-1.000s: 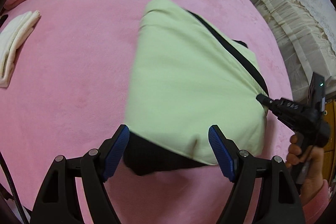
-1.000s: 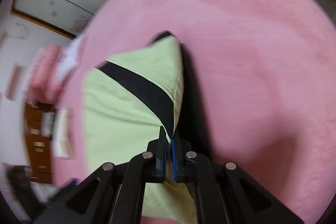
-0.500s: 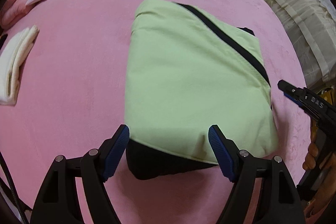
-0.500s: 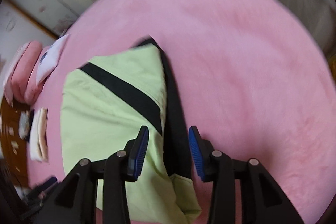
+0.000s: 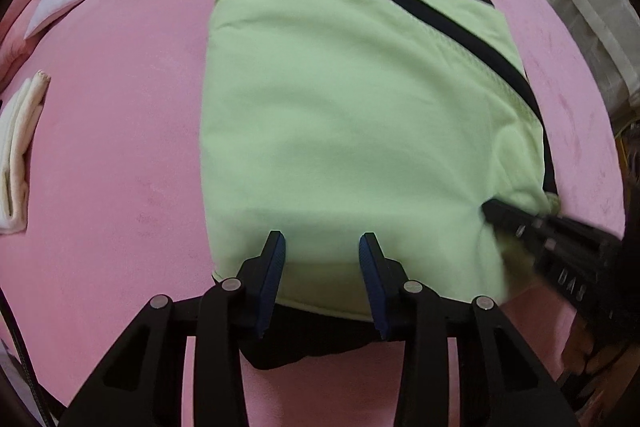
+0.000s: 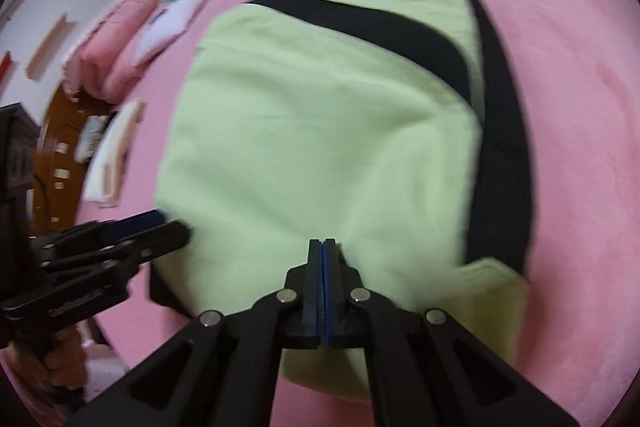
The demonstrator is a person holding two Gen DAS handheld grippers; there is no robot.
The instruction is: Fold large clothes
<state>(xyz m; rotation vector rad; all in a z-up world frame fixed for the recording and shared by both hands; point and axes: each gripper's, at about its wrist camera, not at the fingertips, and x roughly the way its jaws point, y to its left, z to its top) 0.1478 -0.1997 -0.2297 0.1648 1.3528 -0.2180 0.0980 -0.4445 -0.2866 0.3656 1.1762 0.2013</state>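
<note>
Left wrist view: green garment (image 5: 352,131), folded to a rough rectangle w/ a black stripe (image 5: 432,15) running diagonally toward its far right corner, lies flat on the pink bedspread (image 5: 120,155), directly ahead of and below my left gripper (image 5: 322,247). Near hem sits right betw. my L fingers, black underlayer (image 5: 304,339) poking out beneath it. L jaws have just been closing, now part-open, straddling the hem edge; pads not pressing cloth as far as I can see, so no grip yet. Right wrist view: right gripper (image 6: 323,247) fully closed, pads together, tips resting at/over the near part of the green panel; can't tell if any fabric is pinched, looks like none. R jaws opened then closed again within the last sec. Key relation: garment's long axis runs away from me, near hem across both grippers, L at the near-left part, R toward the near-right corner (image 5: 520,211). Both about equally near to the hem. Judgement: next fold goes near hem to far edge, so both need a hem grip first; R must reopen. Cream folded cloth (image 5: 18,155) lies well apart at left, not in the way.
</note>
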